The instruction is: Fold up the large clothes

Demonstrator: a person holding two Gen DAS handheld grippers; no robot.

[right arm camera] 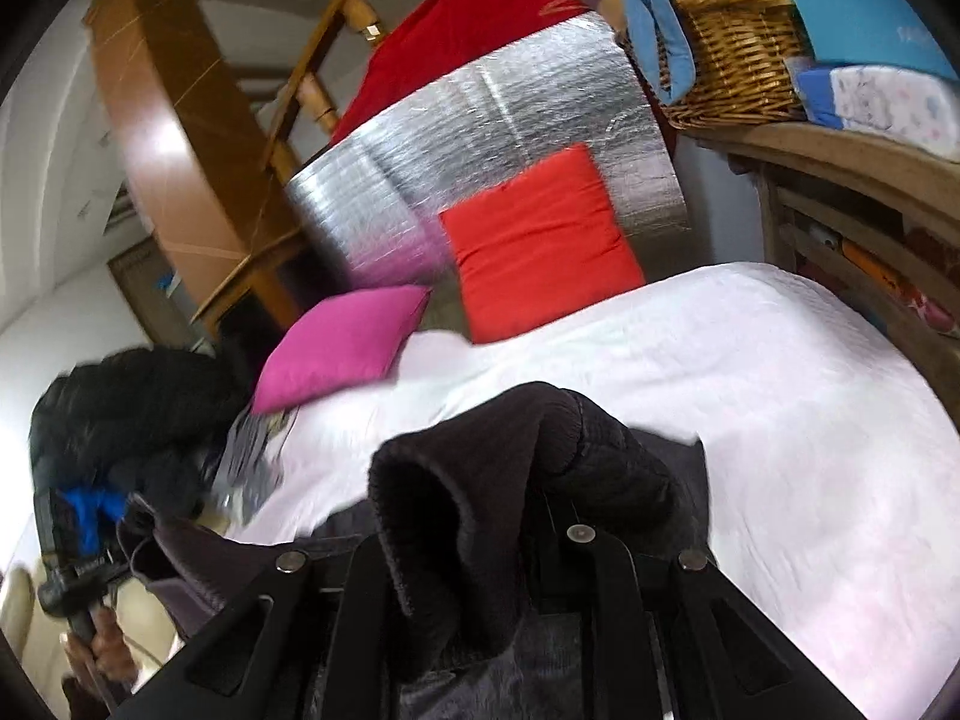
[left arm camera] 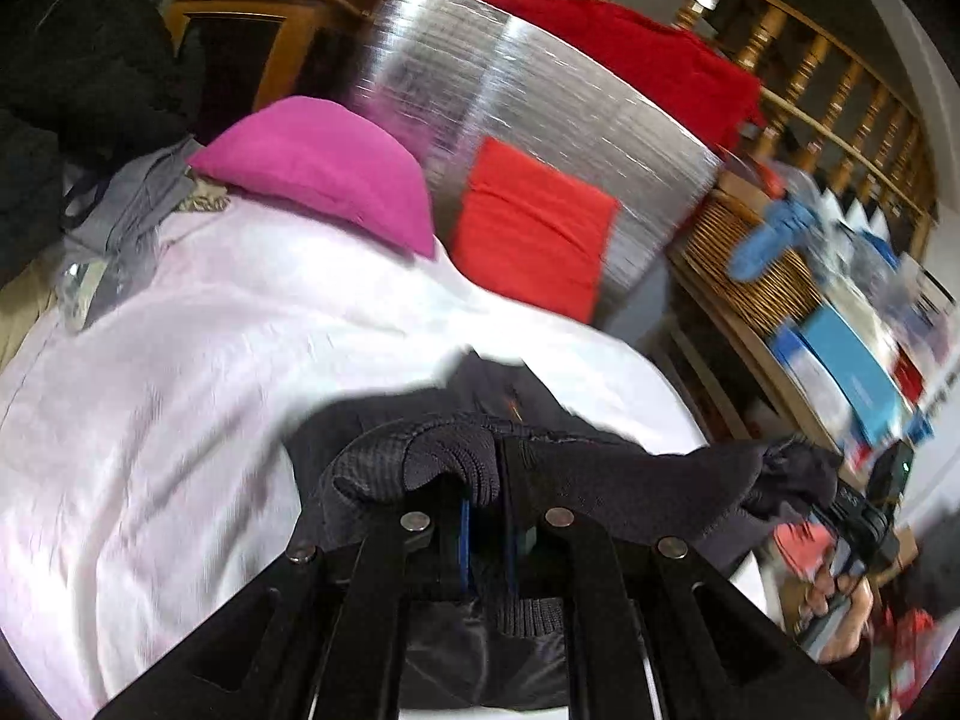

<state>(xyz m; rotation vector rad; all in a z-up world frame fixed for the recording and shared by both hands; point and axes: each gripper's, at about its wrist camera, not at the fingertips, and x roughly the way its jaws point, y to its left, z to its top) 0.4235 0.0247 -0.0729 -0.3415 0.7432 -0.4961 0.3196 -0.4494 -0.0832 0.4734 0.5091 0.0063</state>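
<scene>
A dark knit garment with a ribbed hem hangs stretched between my two grippers above the white bed sheet. My left gripper is shut on the garment's edge, and cloth drapes over its fingers. My right gripper is shut on another bunched part of the same dark garment, which hides its fingertips. In the left wrist view my right gripper shows at the right edge, holding the garment's far end. In the right wrist view my left gripper shows at the lower left.
A pink cushion and a red cushion lie at the bed's head against a silver foil panel. A black jacket and grey clothes lie at the left. A shelf with a wicker basket stands right.
</scene>
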